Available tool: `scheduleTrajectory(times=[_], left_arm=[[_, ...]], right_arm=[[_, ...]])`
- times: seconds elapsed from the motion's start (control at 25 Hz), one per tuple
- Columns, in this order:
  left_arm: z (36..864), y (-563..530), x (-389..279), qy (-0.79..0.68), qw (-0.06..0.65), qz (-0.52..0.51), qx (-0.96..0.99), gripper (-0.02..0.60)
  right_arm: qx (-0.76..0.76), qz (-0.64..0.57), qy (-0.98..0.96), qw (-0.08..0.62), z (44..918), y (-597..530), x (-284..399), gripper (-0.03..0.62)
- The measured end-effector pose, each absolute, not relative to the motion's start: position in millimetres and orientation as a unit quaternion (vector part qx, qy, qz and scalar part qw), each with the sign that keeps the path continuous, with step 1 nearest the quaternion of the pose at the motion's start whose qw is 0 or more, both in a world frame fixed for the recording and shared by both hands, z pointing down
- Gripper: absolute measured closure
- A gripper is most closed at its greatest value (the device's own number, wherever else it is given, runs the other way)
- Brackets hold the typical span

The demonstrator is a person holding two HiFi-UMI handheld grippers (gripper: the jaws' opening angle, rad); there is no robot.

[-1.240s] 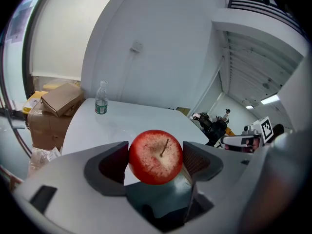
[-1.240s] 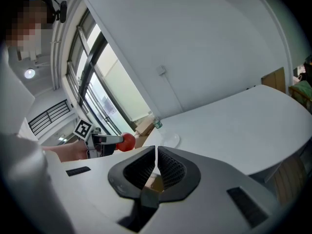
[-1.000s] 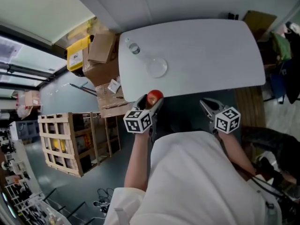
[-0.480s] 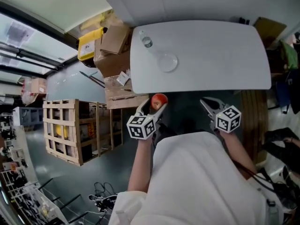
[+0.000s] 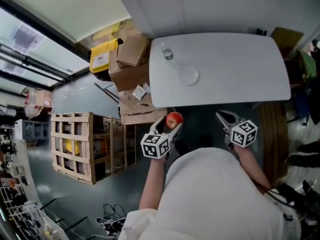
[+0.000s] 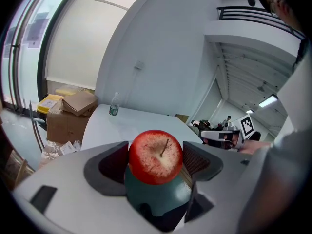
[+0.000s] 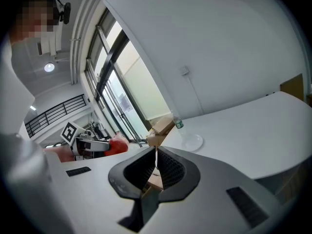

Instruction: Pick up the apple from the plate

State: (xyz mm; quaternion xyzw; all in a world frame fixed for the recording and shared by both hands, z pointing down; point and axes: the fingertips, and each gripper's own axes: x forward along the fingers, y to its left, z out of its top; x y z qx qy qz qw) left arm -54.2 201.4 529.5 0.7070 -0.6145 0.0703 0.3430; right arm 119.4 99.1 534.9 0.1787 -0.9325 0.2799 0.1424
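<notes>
Over the last second the left gripper (image 5: 169,125) has carried the apple (image 6: 155,156) back past the white table's (image 5: 240,69) near edge. The clear plate (image 5: 189,76) lies bare, so I judge the pick done. Left jaws part-spread, pinching the apple's sides; right gripper (image 7: 155,167) pressed together, empty.

Red apple (image 6: 155,156), stem showing, gripped between jaws off the table (image 5: 235,64), round plate (image 5: 189,75), perhaps glass, on it.
</notes>
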Motion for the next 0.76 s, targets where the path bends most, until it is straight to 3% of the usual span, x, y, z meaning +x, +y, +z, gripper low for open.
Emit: scheduleTrajectory(times=[0.76], left_arm=[[525,209,-77,-0.592,0.336,0.064,0.729,0.232]], right_arm=[[0.205,0.272,-0.929,0.142,527,120,104,0.557]])
